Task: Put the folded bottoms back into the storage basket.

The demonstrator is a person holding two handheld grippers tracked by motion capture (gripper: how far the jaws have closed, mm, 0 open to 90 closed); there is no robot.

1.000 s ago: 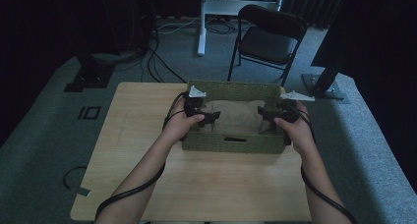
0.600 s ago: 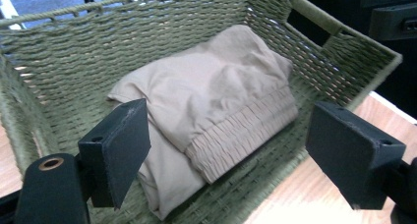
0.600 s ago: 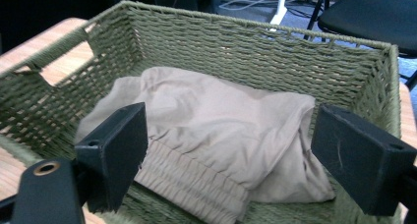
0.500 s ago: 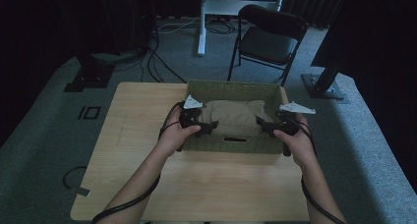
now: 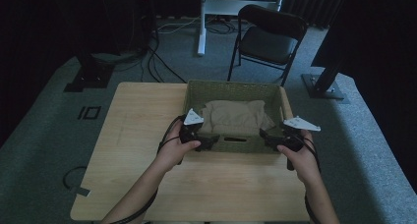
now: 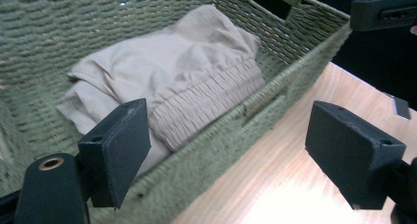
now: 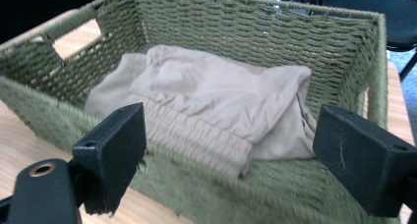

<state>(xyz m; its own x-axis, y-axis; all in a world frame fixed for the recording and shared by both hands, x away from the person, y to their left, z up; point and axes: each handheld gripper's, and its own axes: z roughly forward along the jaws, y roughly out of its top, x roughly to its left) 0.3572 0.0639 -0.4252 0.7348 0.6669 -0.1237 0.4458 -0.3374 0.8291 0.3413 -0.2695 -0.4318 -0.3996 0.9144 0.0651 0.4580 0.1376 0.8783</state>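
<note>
Woven green basket (image 5: pixel 235 145) on the tabletop (image 5: pixel 142 121) holds a folded beige garment (image 5: pixel 237 117); left tool (image 5: pixel 204 141) and right tool (image 5: pixel 268 137), both released, flank its near wall. Soft, light cloth: pinch the thick elastic waistband (image 6: pixel 211 103).

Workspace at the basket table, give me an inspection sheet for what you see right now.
Surface: wooden table, bare apart from the basket.
Job's things: green woven basket; folded beige garment inside, elastic waistband toward the near wall.
Clutter: nothing seen.
Grippers: left claw open, jaws astride the basket's near wall; right claw open at the near wall, neither holding anything.
Cables: one trails from each claw along the forearms; more on the floor behind.
Surroundings: black folding chair, grey carpet, dark stands.
</note>
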